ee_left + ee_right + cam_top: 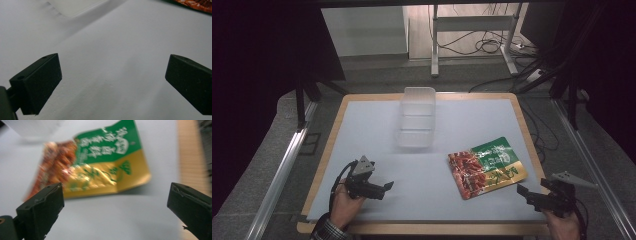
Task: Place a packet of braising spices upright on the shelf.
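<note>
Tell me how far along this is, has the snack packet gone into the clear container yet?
Nothing looks done: the snack packet lies flat on the table, apart from the clear container. The right gripper faces it, open; the left gripper is open too. Grasping and placing remain.

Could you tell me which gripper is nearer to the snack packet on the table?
Right. The right gripper sits just off the snack packet at its near right corner, fingers open toward it; the left gripper is well off to the packet's left.
</note>
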The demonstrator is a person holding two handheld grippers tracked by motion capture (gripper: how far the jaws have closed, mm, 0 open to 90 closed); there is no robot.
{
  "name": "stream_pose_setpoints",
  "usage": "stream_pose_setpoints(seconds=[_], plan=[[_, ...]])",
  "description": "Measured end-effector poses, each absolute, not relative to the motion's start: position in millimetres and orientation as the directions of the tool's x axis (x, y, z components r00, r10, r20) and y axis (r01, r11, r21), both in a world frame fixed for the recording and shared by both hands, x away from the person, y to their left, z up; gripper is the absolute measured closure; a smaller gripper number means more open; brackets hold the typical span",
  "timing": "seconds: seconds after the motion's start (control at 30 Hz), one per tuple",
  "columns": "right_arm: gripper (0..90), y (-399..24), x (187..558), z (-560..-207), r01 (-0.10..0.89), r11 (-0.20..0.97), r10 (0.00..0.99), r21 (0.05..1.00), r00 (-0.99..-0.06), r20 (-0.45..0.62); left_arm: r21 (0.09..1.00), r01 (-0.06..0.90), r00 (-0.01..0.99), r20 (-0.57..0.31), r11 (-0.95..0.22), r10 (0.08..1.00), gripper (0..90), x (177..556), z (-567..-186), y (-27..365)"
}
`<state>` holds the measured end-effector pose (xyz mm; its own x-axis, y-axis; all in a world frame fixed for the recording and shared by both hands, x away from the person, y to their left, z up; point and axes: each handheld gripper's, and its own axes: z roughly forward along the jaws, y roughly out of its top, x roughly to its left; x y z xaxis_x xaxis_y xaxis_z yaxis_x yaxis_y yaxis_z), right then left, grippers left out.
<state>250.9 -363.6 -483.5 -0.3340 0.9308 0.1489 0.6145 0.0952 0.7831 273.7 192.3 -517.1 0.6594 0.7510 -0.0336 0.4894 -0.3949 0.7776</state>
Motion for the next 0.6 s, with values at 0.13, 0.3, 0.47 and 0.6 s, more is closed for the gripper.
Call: stream_pose_setpoints(seconds=[0.13, 0.3, 0.47, 0.6], plan=[[0.0, -359.8, 251.3, -486.5, 0.601, 0.18, 0.941, 0.779, -0.336, 0.042, 0.785, 0.486, 0.664, -0.047, -0.383, 0.746, 0.1, 273.9, -517.3, 193.5], [0.0, -357.9, 251.9, -487.7, 0.594, 0.199, 0.932, 0.779, -0.36, 0.037, 0.782, 0.48, 0.684, -0.051, -0.396, 0.728, 0.0, 274.5, -519.3, 191.0], [0.0, -363.2, 253.0, -489.1, 0.591, 0.164, 0.931, 0.789, -0.357, 0.074, 0.783, 0.475, 0.685, -0.042, -0.402, 0.727, 0.0, 274.4, -519.5, 190.4], [0.0, -365.1, 253.8, -489.6, 0.591, 0.153, 0.931, 0.792, -0.356, 0.086, 0.785, 0.475, 0.68, -0.041, -0.398, 0.732, 0.0, 274.8, -519.7, 191.6]])
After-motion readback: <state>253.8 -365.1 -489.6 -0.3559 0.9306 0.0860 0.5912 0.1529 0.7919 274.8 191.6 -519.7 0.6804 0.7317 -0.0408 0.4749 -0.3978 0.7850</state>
